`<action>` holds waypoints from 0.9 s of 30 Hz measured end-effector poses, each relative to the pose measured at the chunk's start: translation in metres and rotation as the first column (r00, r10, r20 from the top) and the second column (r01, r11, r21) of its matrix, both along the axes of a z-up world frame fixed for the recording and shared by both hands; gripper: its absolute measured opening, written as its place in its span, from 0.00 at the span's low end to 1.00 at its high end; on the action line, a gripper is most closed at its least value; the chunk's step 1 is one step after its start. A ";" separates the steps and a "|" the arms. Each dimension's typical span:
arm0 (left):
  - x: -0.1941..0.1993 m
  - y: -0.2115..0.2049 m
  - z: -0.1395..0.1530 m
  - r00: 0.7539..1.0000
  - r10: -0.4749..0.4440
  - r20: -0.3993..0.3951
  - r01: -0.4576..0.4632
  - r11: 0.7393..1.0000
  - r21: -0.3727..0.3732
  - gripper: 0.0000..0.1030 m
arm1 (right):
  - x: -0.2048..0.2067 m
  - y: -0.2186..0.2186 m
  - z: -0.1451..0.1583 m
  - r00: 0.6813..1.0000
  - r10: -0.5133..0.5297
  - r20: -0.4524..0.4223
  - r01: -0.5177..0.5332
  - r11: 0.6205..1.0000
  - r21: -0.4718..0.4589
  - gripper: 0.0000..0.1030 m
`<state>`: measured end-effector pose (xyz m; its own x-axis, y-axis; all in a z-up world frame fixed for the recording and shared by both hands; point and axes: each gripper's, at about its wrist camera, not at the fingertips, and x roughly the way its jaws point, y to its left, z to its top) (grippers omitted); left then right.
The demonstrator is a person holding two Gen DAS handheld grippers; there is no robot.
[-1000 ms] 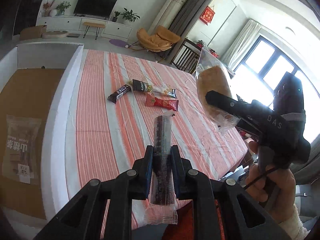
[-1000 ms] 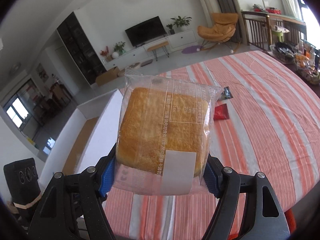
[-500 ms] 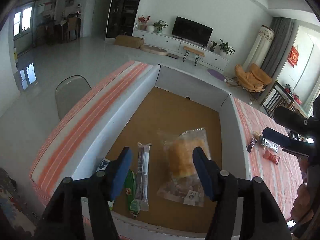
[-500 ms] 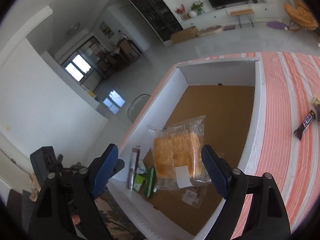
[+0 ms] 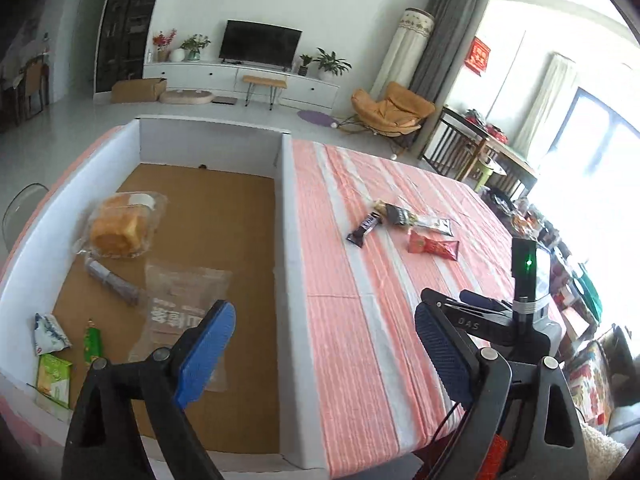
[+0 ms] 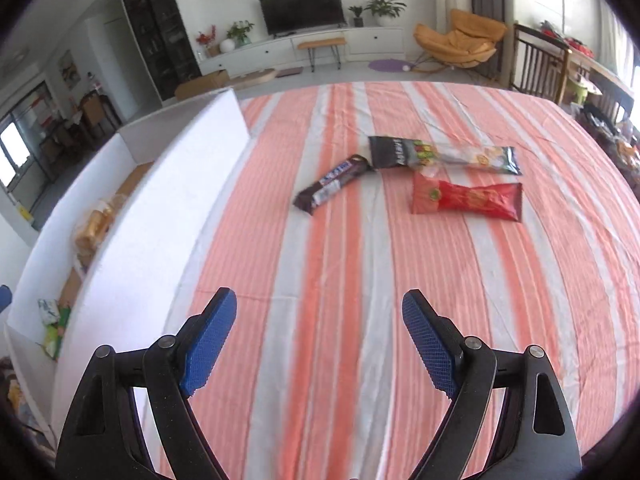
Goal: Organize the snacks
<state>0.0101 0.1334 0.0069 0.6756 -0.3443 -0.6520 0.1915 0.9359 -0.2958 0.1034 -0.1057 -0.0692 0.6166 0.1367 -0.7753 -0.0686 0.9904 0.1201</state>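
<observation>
striped table [image 6: 360,280] holds snacks; both grippers empty.

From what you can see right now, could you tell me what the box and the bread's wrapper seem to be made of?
The box looks like cardboard: matte brown floor, smooth white walls folded at the corners. The bread's wrapper seems to be thin clear plastic film: glossy, crinkled, the golden bread showing through.

Striped tablecloth [image 6: 340,260] covers table; white box [image 5: 286,240] at left; chocolate bar [image 6: 330,188], dark snack pack [image 6: 440,155], red packet [image 6: 466,197] far centre.
</observation>
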 end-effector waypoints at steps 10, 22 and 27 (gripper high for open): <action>0.058 -0.160 -0.050 0.987 -0.161 -0.031 0.164 0.974 0.154 0.90 | -0.029 -0.153 -0.031 0.886 -0.461 -0.039 0.463 0.879 0.112 0.85; 0.125 -0.154 -0.136 0.993 -0.012 -0.120 0.049 0.950 0.309 0.90 | -0.022 -0.132 -0.043 0.887 -0.459 -0.053 0.458 0.888 -0.033 0.86; 0.123 -0.152 -0.137 0.992 -0.029 -0.126 0.067 0.951 0.303 0.96 | -0.019 -0.125 -0.047 0.885 -0.462 -0.055 0.455 0.884 -0.105 0.86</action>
<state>0.1331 -0.0186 -0.1303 0.5748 -0.1458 -0.8052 0.2195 0.9754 -0.0200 0.0848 -0.2308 -0.1158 0.5330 -0.2163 -0.8180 0.4014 0.9157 0.0194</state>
